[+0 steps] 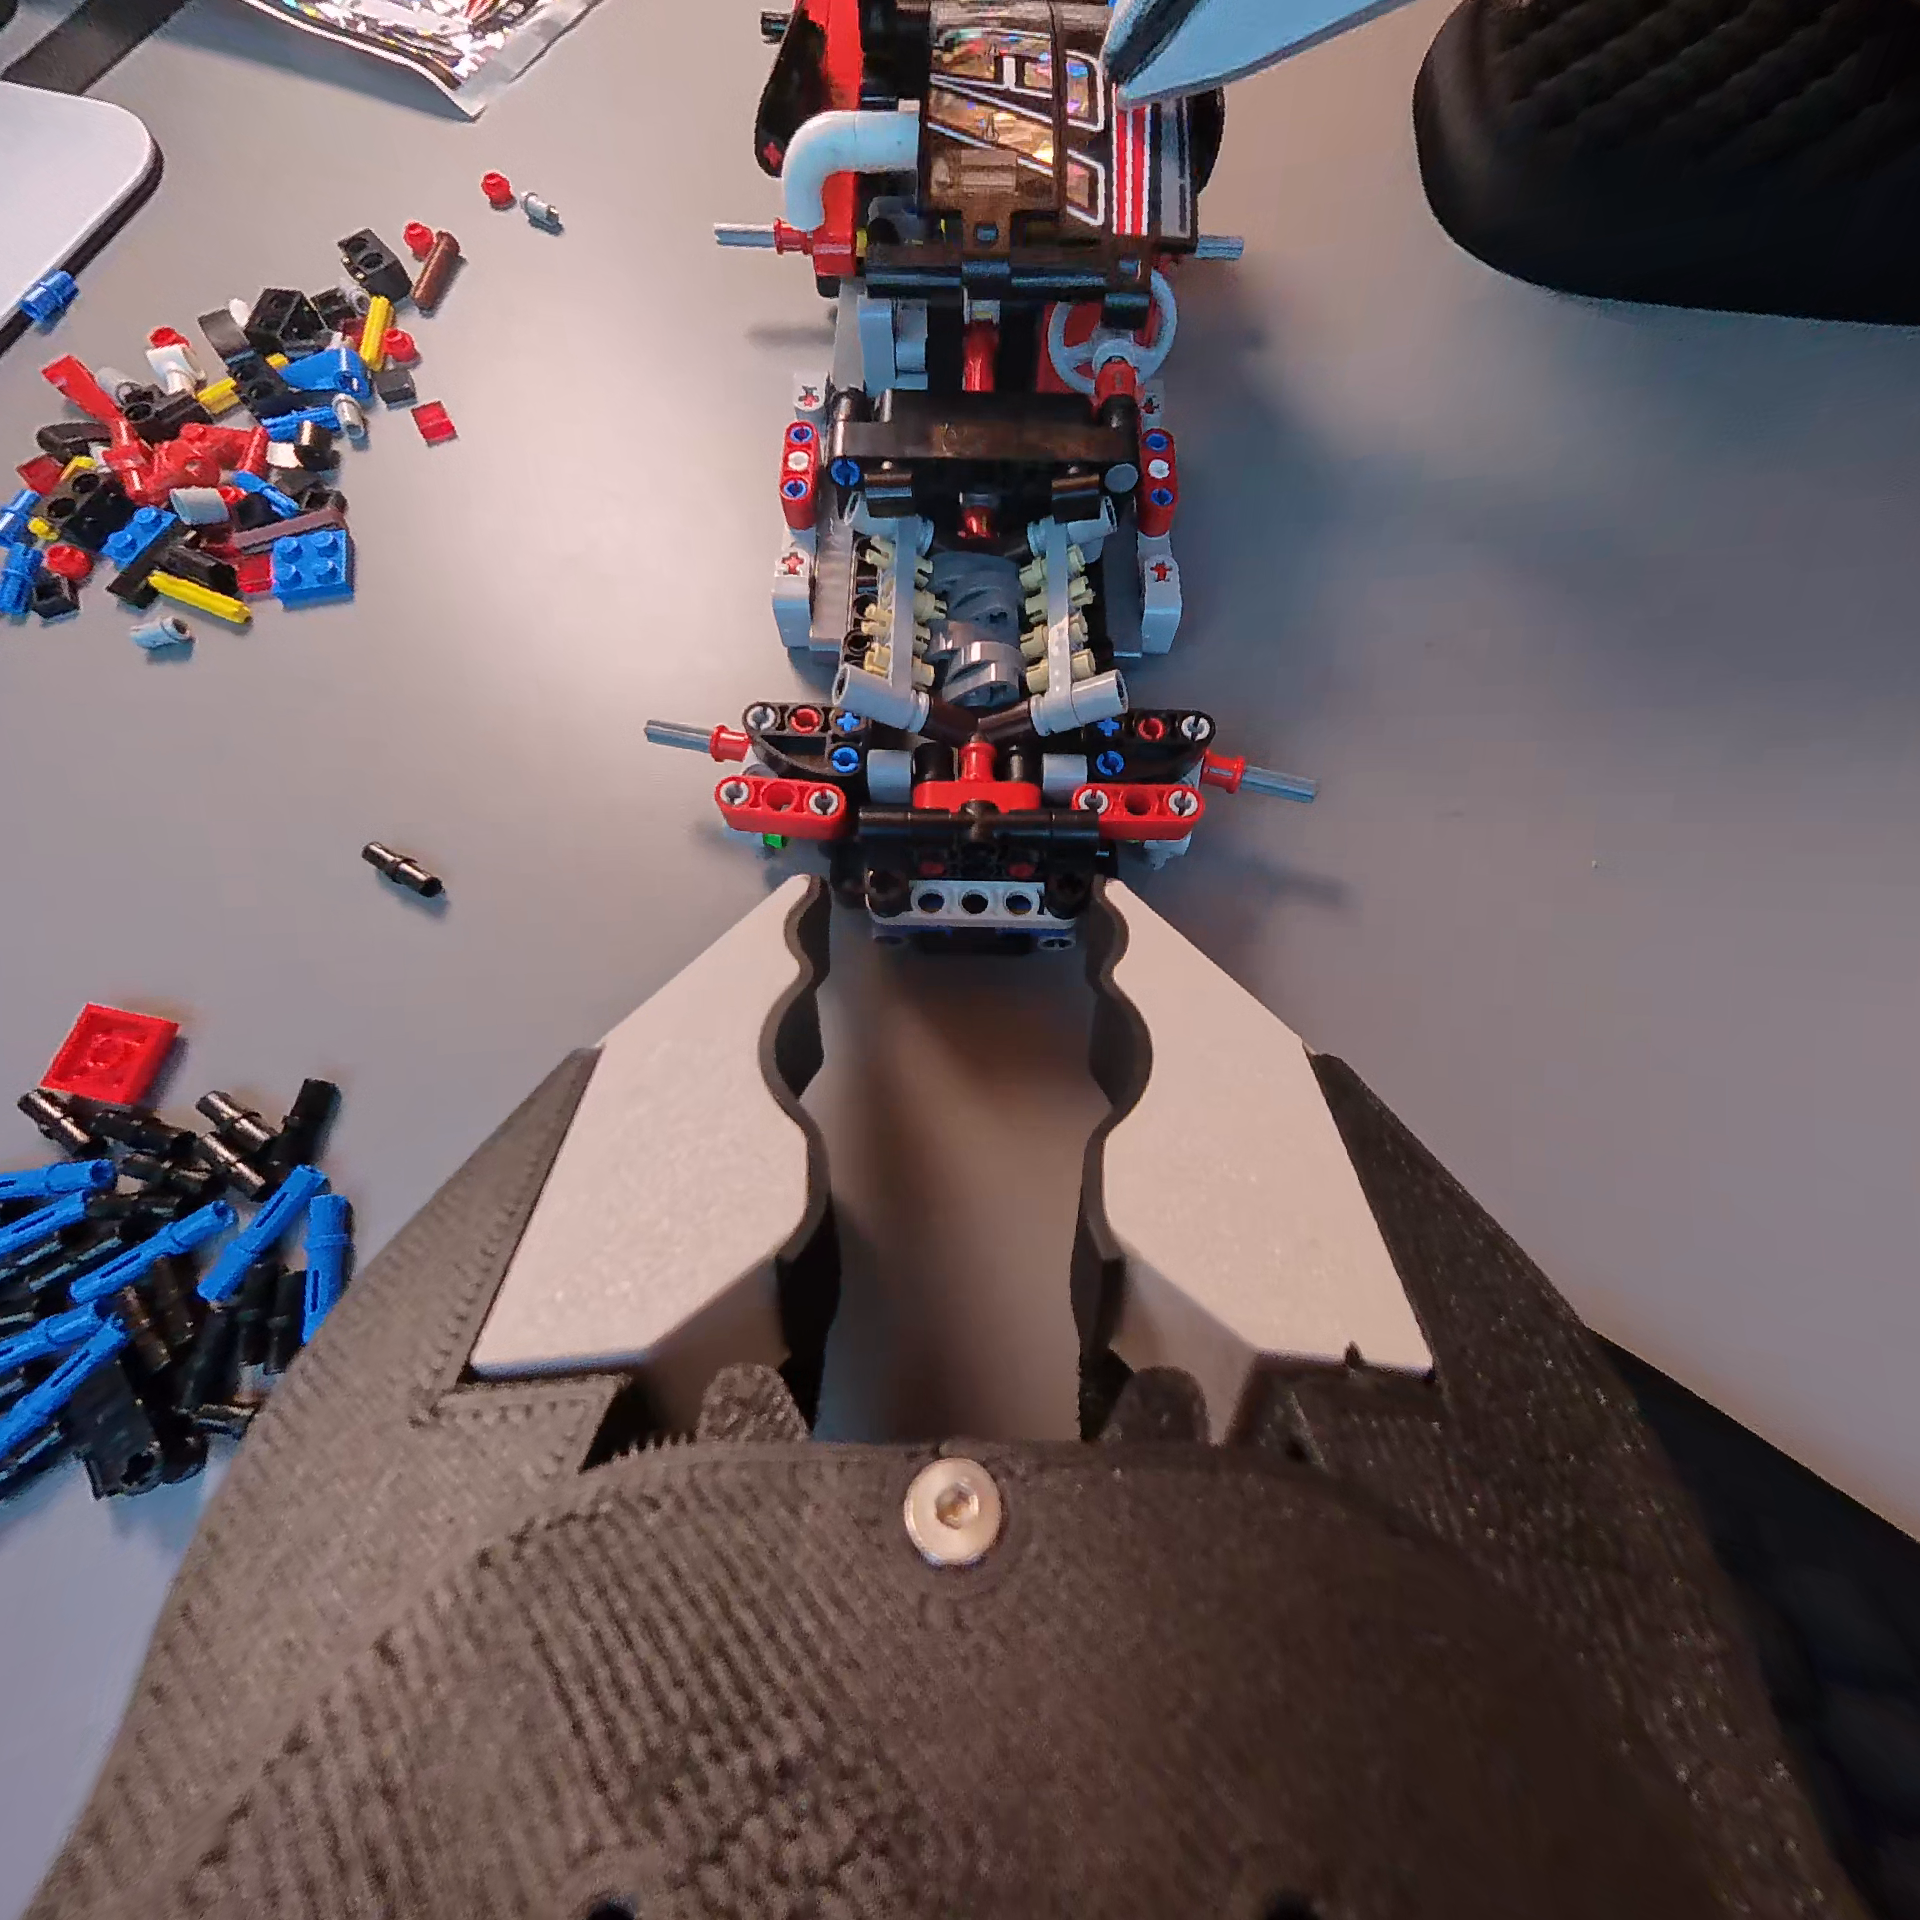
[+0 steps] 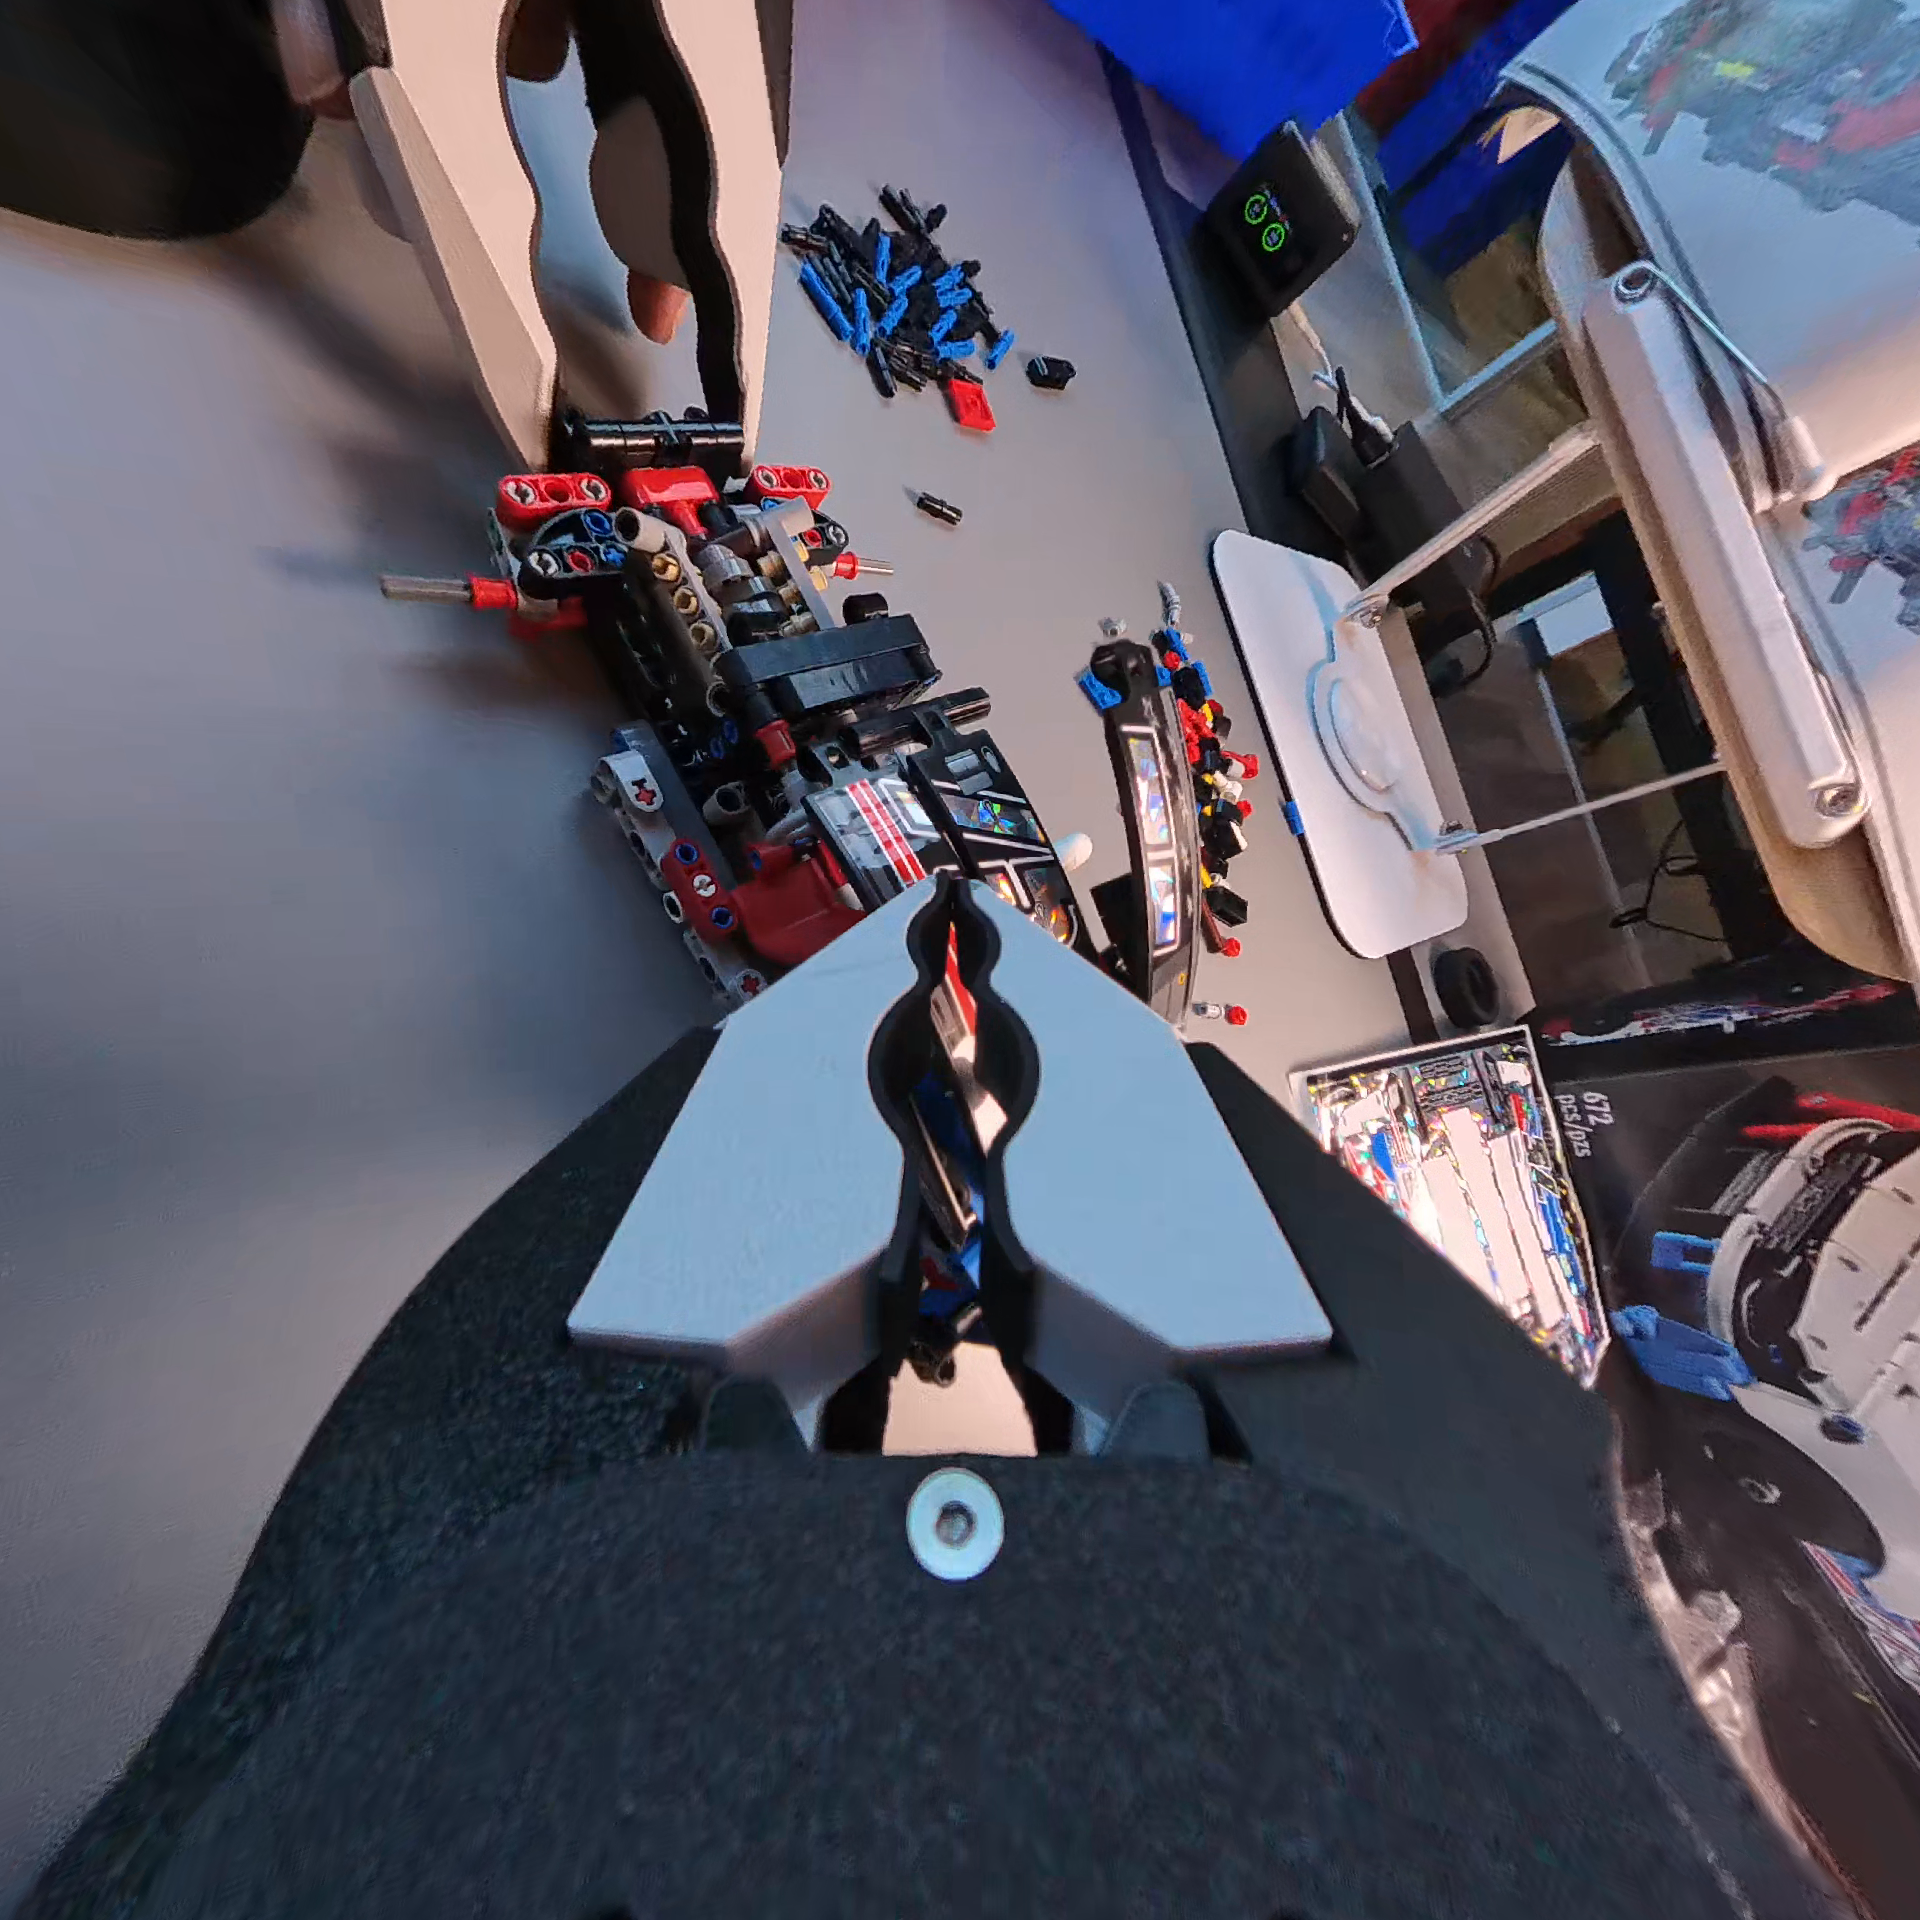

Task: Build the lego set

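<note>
A half-built red, black and grey lego car [image 1: 977,582] lies lengthwise on the grey table [image 1: 1507,644]. My left gripper [image 1: 956,899] has its fingertips closed against both sides of the car's black front end. It also shows at the top of the right wrist view [image 2: 644,431], gripping that end. My right gripper [image 2: 953,904] is nearly closed on the striped body panel at the car's other end [image 2: 935,831]. One of its grey fingers [image 1: 1226,42] shows at the far end in the left wrist view.
A pile of mixed small pieces [image 1: 187,468], a heap of blue and black pins [image 1: 135,1278], a red plate [image 1: 109,1049] and a loose black pin [image 1: 403,871] lie left of the car. A curved black panel [image 2: 1148,821], sticker sheet [image 2: 1455,1174], set box [image 2: 1766,1247] and booklet stand [image 2: 1340,748] lie beyond. To the red plate [image 1: 109,1049]: left tips about 15 cm, right tips about 25 cm. It turns up in the right wrist view [image 2: 974,407] as well.
</note>
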